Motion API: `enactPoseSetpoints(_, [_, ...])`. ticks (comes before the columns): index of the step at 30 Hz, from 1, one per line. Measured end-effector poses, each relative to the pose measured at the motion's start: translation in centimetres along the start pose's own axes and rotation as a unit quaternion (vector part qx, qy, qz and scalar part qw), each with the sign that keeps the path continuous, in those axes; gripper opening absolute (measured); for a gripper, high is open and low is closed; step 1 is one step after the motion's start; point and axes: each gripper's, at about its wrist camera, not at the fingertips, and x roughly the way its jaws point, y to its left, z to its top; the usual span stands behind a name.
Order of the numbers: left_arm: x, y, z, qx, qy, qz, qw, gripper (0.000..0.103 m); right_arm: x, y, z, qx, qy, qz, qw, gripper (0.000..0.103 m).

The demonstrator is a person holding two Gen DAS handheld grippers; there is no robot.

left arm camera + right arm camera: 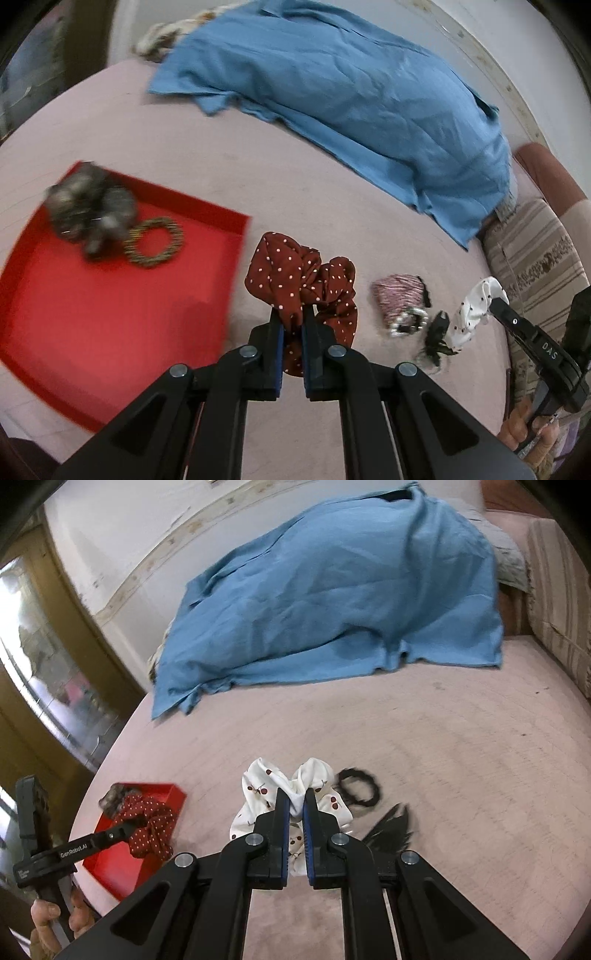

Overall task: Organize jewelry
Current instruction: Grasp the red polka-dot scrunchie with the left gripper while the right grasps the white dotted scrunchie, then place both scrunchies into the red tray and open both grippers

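Observation:
My left gripper (pixel 293 314) is shut on a dark red polka-dot scrunchie (pixel 295 273) and holds it just right of the red tray (pixel 92 332). The tray holds a grey fuzzy scrunchie (pixel 90 208) and a gold-brown beaded ring (pixel 153 242). My right gripper (pixel 296 797) is shut on a white cherry-print scrunchie (pixel 266 786), also seen in the left wrist view (pixel 476 306). A pink striped scrunchie (pixel 399 295), a pearl piece (pixel 408 321), a black hair tie (pixel 360 786) and a black feathery clip (pixel 391 829) lie on the pink bed surface (pixel 424 731).
A blue cloth (pixel 351 92) covers a mound at the back of the bed. A striped cushion (pixel 532 251) lies at the right edge. A wall (pixel 129 535) and a window (pixel 48 646) stand behind and to the left.

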Motion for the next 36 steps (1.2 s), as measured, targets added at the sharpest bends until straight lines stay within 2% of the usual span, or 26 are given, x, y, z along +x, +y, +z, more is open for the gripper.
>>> enactPoseSetpoints(9, [-2.4, 7.6, 0.3, -0.042, -0.033, 0.046, 0.9975, 0.007, 2.3, 6.8, -2.3, -0.052, 0.039, 0.026, 0.998, 0.008])
enactPoseSetpoints(20, [-2.7, 16.9, 1.2, -0.104, -0.040, 0.082, 0.9904, 0.007, 7.0, 15.4, -3.4, -0.105, 0.087, 0.062, 0.989, 0.008])
enactPoseSetpoints(22, [-2.7, 18.2, 1.3, -0.120, -0.040, 0.079, 0.9888, 0.007, 7.8, 16.9, -3.6, -0.115, 0.094, 0.069, 0.987, 0.008])
enactPoseSetpoints(29, [-2.5, 20.1, 1.0, -0.137, -0.036, 0.073, 0.9873, 0.007, 10.8, 21.7, -4.8, -0.149, 0.121, 0.090, 0.977, 0.008])
enactPoseSetpoints(36, [-1.8, 20.8, 1.2, -0.132, -0.036, 0.080, 0.9873, 0.007, 14.2, 24.9, -6.3, -0.176, 0.150, 0.088, 0.969, 0.008])
